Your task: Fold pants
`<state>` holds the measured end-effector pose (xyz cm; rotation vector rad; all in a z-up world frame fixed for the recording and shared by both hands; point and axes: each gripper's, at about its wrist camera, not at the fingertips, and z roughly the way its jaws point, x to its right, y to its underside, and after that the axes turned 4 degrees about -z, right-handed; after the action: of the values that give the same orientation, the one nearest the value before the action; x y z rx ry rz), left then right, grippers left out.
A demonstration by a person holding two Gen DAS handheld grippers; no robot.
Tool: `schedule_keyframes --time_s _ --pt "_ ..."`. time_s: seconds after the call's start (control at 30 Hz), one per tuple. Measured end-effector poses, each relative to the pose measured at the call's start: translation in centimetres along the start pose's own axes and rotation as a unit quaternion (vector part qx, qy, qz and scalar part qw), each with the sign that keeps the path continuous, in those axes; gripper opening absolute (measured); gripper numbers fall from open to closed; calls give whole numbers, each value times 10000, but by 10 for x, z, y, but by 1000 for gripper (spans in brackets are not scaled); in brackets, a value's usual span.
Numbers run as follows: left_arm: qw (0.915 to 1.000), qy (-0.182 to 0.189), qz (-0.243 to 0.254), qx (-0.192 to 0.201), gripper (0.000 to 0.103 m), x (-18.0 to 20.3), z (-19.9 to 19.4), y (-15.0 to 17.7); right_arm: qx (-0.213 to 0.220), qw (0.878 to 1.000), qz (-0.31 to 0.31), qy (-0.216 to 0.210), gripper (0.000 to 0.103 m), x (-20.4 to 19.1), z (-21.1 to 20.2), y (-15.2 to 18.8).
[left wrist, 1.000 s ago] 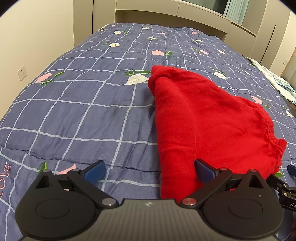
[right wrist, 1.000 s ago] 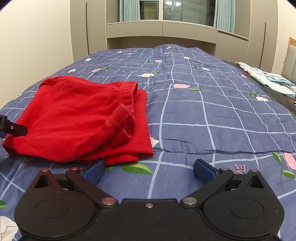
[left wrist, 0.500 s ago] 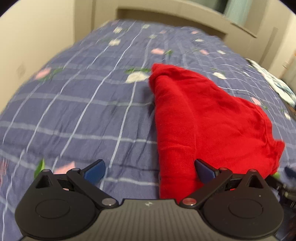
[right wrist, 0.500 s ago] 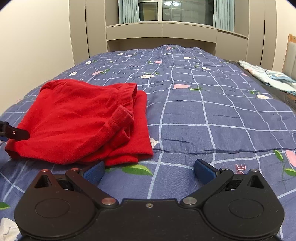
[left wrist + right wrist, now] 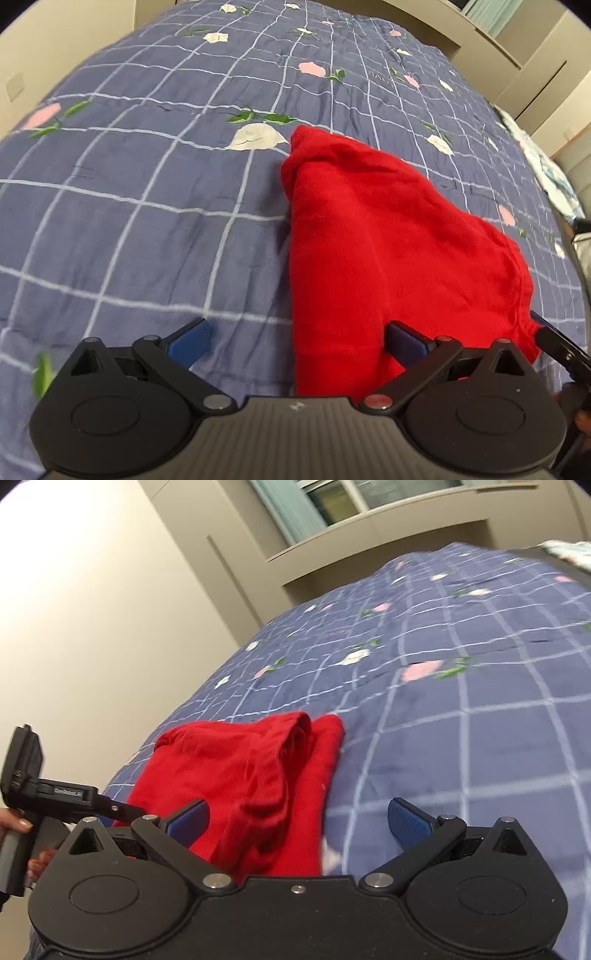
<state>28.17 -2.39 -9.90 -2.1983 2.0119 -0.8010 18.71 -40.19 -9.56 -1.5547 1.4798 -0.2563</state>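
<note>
Grippers both spread wide, nothing held. Left gripper [image 5: 295, 338] hangs low over the near end of the folded red pants [image 5: 376, 236]; its blue right finger pad [image 5: 404, 339] sits at or just over the red fabric, contact unclear, and the left pad is over bare quilt. Right gripper [image 5: 297, 818] is tilted, view skewed and slightly blurred; its left pad [image 5: 188, 818] is over the pants [image 5: 251, 771], right pad over the quilt. Pants lie folded in a compact stack on the bed [image 5: 129, 221], a doubled edge showing along one side in the right wrist view. Left gripper's body also shows at the left edge of the right wrist view, with the person's fingers on its handle. Bed cover is a blue quilt with a white grid and pink and white flowers. Farther off: beige wall [image 5: 92, 609], cabinet panels, window with teal curtain [image 5: 288, 506], light patterned cloth [image 5: 554, 177] at the bed's far right edge.
</note>
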Motion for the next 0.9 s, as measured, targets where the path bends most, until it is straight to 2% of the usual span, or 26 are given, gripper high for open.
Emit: schedule_keyframes --time_s 0.17,0.3,0.43,0.5,0.6,0.73,0.77,0.9 --pt "9989 135 442 56 103 5 10 -8 -102 9982 128 -575 103 9 29 -19" --pt "9982 351 492 41 103 1 12 -15 -362 9955 15 -879 103 2 50 -24" --pt "9972 681 281 121 103 -11 11 -16 -355 9962 -168 -782 103 -6 54 -20" --pt "9967 777 119 216 103 -15 10 -12 -283 9963 -60 -814 103 -5 53 -18" --pt "9971 700 214 224 102 -10 9 -5 -174 9969 51 -765 103 -5 50 -15" --pt "9977 587 296 184 101 4 6 1 -76 9989 33 -470 103 -17 47 -9" --pt "9980 546 276 169 99 6 5 1 -89 9992 22 -390 102 -21 47 -7" --pt "9988 232 402 155 78 19 1 -1 -245 9997 -79 1 99 -38 48 -4"
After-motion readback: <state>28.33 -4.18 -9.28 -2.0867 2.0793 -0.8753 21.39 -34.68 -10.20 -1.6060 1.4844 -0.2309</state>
